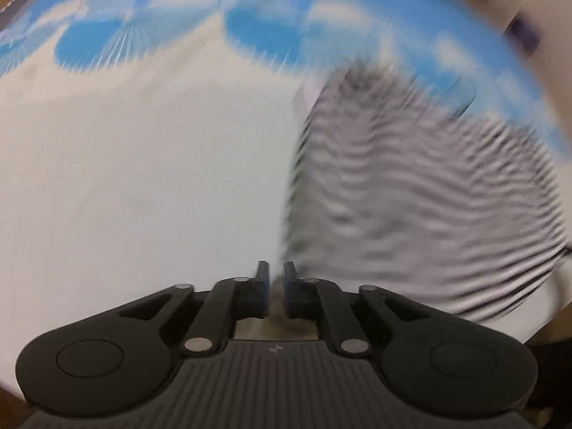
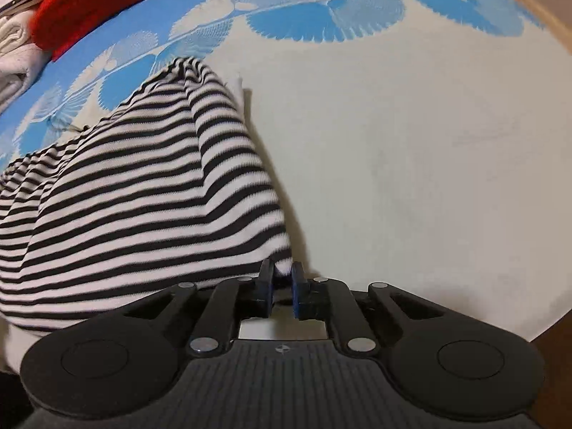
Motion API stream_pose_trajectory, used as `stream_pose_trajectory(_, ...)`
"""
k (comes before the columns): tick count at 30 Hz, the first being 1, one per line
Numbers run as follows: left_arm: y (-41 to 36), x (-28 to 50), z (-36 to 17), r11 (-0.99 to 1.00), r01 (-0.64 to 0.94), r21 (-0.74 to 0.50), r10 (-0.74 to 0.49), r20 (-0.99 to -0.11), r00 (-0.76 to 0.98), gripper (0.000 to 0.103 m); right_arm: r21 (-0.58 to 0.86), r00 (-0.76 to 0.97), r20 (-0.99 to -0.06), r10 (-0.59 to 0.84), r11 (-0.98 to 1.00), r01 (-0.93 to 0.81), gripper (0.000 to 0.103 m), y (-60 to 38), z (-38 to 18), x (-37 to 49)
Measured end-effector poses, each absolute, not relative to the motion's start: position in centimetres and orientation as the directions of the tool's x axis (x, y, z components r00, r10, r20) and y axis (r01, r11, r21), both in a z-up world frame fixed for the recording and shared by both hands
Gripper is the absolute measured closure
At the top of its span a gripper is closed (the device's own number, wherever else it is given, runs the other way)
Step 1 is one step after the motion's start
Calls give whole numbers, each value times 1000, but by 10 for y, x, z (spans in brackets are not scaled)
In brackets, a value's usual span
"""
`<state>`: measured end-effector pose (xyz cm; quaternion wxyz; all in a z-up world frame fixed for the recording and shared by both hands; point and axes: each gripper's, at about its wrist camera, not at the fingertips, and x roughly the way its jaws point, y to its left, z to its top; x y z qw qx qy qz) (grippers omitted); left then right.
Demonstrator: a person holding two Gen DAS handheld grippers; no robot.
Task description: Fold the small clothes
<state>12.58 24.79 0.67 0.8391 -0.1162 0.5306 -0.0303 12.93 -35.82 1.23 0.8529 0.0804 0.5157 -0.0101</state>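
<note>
- The striped shirt [image 2: 136,186] lies on a cream sheet [image 2: 411,143] with a blue fan-pattern border; whether a bed or a counter is under the sheet, I cannot tell.
- The shirt is bunched and raised between the two grippers, with its near edge lifted and the far part still resting on the sheet.
- From the right gripper [image 2: 282,279] the cloth spreads to the left and away; from the left gripper [image 1: 273,279] the shirt [image 1: 411,186] spreads to the right and away. So each hand is at one near corner and the long axis runs away from both, toward the blue border.
- Right jaws: almost closed, clenched on a fold of striped cloth that shows between the blue pads.
- Left jaws: also almost closed, at the shirt's near edge. This view is blurred, but a grey bit of cloth seems to sit in the narrow gap, so I judge it is grasping too.
- Neither hand is clearly nearer; the next move, I think, carries this edge forward over the rest.
- Far off at the left lie a red cloth [image 2: 103,3] and a white stack [image 2: 18,57].
</note>
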Motion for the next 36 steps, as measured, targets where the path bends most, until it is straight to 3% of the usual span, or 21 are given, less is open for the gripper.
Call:
stream_pose_trajectory(2, 244, 125, 19, 948, -21, -316, -265, -828, 495, 91, 95, 546, -837, 41, 993, 72, 80, -352, 25, 126)
stream_pose_trajectory(6, 209, 133, 20, 916, 137, -377, -397, -801, 449, 80, 246, 588, -770, 247, 966, -84, 77, -338, 33, 128)
stream_pose_trajectory(8, 186, 135, 12, 923, 195, -330, -383, -833, 400, 69, 267, 514, -806, 293, 955, -126, 70, -328, 20, 134)
stream_pose_trajectory(10, 165, 142, -7, 948, 202, -245, -301, -895, 329, 65, 157, 406, -892, 199, 978, -135, 65, -317, -3, 141)
stream_pose_trajectory(12, 165, 151, -23, 977, 136, -167, -199, -940, 279, 64, 79, 353, -928, 119, 989, -126, 65, -316, -17, 144)
stream_pose_trajectory(15, 176, 161, -5, 982, 28, -188, -183, -900, 395, 65, 112, 416, -899, 141, 989, -92, 65, -318, -2, 145)
stream_pose_trajectory(20, 177, 166, 22, 942, 18, -335, -291, -788, 542, 65, 146, 541, -823, 173, 985, -94, 64, -314, 18, 154)
stream_pose_trajectory(26, 148, 189, 14, 946, 76, -314, -308, -809, 501, 65, 206, 629, -735, 253, 967, -149, 64, -279, 30, 180)
stream_pose_trajectory(30, 142, 209, -8, 965, 31, -260, -245, -851, 465, 65, 181, 591, -768, 246, 969, -167, 63, -251, 16, 203)
stream_pose_trajectory(36, 151, 222, -27, 984, -59, -169, -124, -882, 455, 65, 86, 485, -866, 119, 992, -89, 60, -235, -19, 227)
